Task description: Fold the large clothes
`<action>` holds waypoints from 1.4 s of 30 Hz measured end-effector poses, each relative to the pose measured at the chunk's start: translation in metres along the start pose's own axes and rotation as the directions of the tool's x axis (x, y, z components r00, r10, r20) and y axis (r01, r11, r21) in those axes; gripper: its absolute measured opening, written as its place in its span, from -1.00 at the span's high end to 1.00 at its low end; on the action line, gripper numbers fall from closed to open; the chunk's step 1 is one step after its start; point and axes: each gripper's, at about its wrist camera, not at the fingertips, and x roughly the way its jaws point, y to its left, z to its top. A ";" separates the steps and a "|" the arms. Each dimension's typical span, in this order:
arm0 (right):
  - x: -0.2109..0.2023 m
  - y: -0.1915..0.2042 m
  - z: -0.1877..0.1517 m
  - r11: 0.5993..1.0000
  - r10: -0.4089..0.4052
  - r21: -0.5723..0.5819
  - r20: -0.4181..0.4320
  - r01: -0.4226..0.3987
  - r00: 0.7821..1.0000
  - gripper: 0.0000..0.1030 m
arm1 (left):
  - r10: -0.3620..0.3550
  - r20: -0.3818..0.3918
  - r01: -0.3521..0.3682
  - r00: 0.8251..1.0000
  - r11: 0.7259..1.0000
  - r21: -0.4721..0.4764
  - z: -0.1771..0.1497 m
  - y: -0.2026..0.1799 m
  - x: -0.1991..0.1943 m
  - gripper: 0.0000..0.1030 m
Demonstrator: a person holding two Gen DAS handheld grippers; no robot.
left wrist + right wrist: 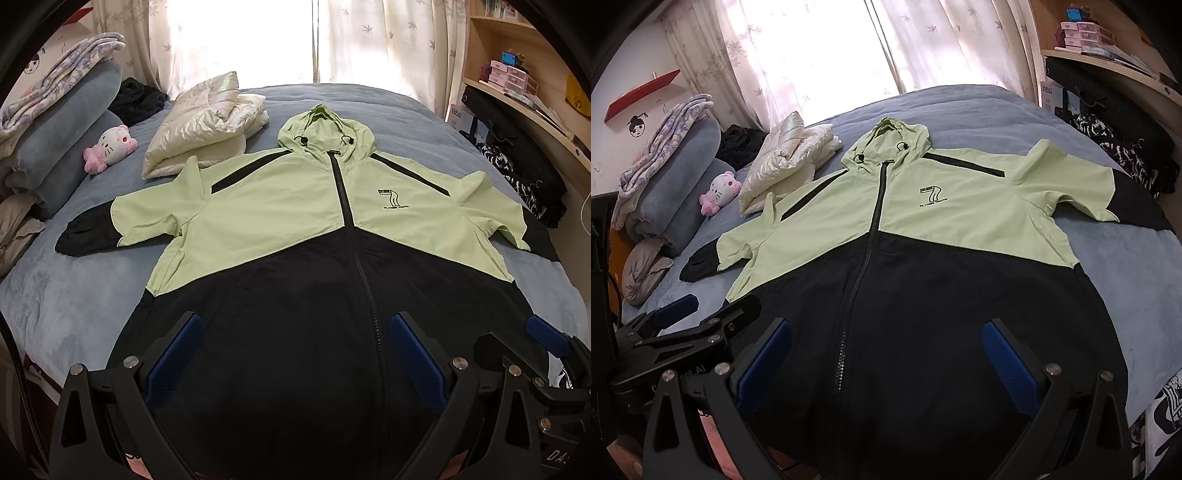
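The jacket (295,236) lies flat, front up and zipped, in the middle of the bed (74,295), hood (325,129) toward the window and both sleeves spread sideways. Its upper half is pale green, its lower half and cuffs black, with a small black "7" logo on the chest. No boxes or baskets stand on the bed; on the shelf (1108,55) at the right sit small pink drawer boxes, contents too small to tell.

The left gripper (295,354) and the right gripper (886,358) hang side by side over the jacket's black hem, both with jaws spread wide and nothing between the blue pads.

Beyond the left sleeve lie a folded cream coat (207,125), a pink-and-white plush cat (110,147) and stacked bedding (62,122).
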 end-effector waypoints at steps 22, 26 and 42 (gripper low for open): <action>0.000 0.003 -0.004 1.000 0.009 0.001 -0.004 -0.009 1.000 -1.00 | 0.006 0.006 -0.006 1.000 1.000 -0.001 -0.004 0.003 -0.004 -0.94; 0.000 0.004 -0.005 1.000 0.010 0.002 -0.006 -0.010 1.000 -1.00 | 0.006 0.005 -0.006 1.000 1.000 0.000 -0.005 0.003 -0.004 -0.94; 0.001 0.005 -0.009 1.000 0.015 0.003 -0.010 -0.015 1.000 -1.00 | 0.005 0.001 -0.005 1.000 1.000 -0.002 -0.006 0.005 -0.004 -0.94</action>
